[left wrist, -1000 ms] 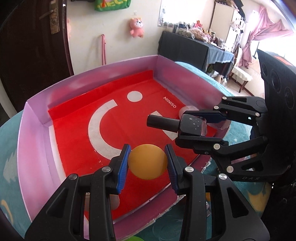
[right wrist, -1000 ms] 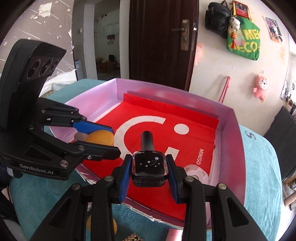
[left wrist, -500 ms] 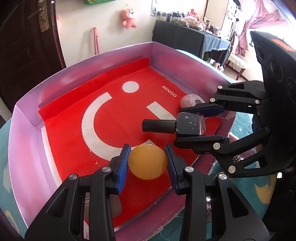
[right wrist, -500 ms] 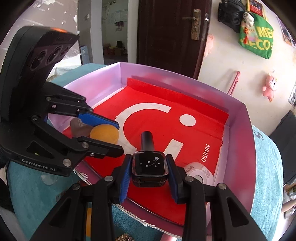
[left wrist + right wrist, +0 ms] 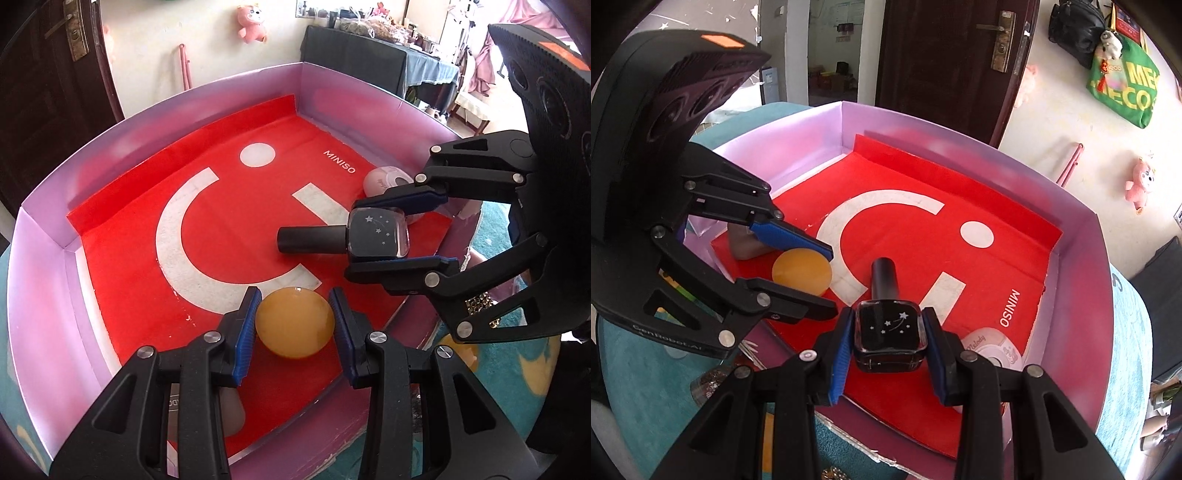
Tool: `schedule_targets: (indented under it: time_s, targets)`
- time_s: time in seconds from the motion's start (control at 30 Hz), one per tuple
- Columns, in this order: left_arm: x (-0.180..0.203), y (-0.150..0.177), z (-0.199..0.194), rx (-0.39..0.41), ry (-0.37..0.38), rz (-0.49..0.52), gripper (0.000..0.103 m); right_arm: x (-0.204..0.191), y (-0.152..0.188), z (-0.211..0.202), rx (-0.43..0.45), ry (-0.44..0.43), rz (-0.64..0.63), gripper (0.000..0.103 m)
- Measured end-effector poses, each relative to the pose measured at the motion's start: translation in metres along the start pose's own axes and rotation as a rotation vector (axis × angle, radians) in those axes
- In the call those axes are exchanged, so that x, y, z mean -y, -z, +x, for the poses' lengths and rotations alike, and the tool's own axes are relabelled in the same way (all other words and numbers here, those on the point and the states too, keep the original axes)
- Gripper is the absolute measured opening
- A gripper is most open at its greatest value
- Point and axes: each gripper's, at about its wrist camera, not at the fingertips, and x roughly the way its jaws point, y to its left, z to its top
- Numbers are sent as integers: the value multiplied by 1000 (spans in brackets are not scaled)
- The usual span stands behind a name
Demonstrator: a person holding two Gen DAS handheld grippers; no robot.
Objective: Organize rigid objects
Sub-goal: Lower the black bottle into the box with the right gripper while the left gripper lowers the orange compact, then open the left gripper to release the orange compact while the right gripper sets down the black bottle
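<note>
An orange ball [image 5: 294, 324] is being pinched by the left gripper [image 5: 294, 325] above the near edge of a red-lined MINISO box [image 5: 48, 258], while a dark nail polish bottle [image 5: 889, 334] with star markings is being clamped by the right gripper [image 5: 889, 339] beside it, near a pale round case [image 5: 991, 347].

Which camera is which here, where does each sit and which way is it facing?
Left wrist: sits on the left gripper, looks down into the box; its fingers clamp the orange ball; right gripper alongside.
Right wrist: sits on the right gripper, facing the door; it clamps the dark bottle.
Shared: box, ball, bottle, both grippers.
</note>
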Motion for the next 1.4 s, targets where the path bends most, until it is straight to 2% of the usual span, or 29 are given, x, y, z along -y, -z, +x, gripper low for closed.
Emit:
schedule_targets:
  time_s: [0.33,0.87,1.4]
  targets:
    - [2,-3,4,-11,-16,17,36,3,-2,6,-29,-14,3,38]
    - [3,-3,6,-22,-20,36,36,12,-6,21,-88,-87,37,38]
    - [4,-3,4,-20,-20,43,36,11,-9,25,-94,-90,29,38]
